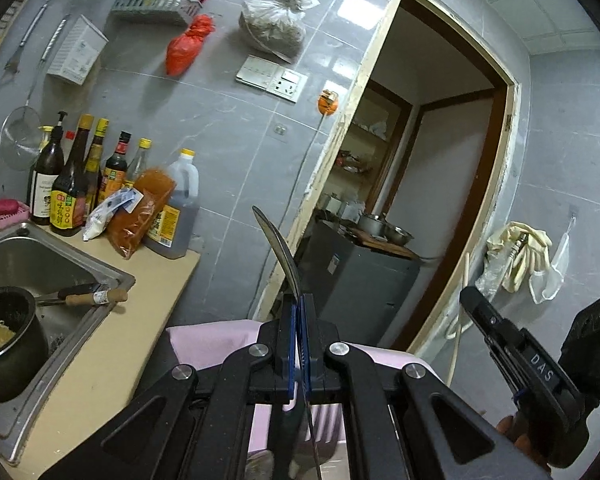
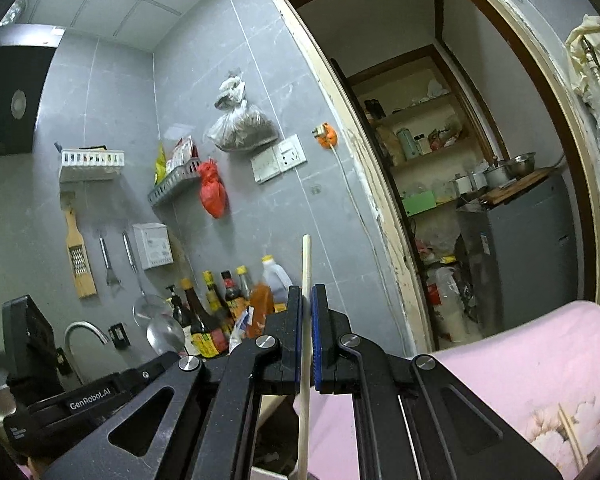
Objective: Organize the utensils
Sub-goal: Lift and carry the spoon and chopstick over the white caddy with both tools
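Dark sauce bottles (image 1: 76,184) crowd the steel sink (image 1: 28,256). The left gripper (image 1: 300,312) clamps a curved metal spoon (image 1: 278,252); the right gripper (image 2: 308,304) pinches a pale wooden chopstick (image 2: 306,280).

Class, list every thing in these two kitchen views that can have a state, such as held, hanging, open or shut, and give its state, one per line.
left gripper: shut on a metal spoon, bowl upward
right gripper: shut on a wooden chopstick, upright
strainer: hanging on wall
red bag: hanging on wall
pot: in the sink, uncovered
doorway: open
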{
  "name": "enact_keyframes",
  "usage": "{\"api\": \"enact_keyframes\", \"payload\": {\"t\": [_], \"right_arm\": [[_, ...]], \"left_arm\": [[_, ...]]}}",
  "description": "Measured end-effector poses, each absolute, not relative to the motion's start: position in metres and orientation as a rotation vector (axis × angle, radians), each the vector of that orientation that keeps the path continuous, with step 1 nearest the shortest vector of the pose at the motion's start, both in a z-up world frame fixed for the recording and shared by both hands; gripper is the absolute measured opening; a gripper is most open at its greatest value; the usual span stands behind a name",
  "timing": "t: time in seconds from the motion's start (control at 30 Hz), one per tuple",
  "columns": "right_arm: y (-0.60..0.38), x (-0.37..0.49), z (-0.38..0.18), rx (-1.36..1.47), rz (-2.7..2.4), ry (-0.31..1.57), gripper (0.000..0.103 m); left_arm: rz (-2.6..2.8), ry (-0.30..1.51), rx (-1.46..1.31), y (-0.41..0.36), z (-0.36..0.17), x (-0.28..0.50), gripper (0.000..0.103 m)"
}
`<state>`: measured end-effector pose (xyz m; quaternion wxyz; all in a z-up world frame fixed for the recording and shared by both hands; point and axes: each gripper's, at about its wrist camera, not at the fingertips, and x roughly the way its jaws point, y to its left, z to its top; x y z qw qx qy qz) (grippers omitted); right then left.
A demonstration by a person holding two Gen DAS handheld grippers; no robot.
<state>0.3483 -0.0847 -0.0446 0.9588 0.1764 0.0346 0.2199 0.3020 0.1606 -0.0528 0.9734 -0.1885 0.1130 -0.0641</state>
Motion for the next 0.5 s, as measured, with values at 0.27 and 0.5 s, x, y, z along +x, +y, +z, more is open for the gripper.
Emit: {"api": "enact_keyframes", "payload": {"t": [0.27,0.5], "right_arm": [[-0.076,0.347,-0.065,0.322,0.439,0.089,0.004],[-0.073,0.337,-0.065,0.263,0.430,0.063,0.004]], "left_arm": [[-0.059,0.147,-0.309,0.151,-0.075,0.288,0.003],[-0.053,0.086,-0.227,0.135,-0.083,0.274,0.003]]}}
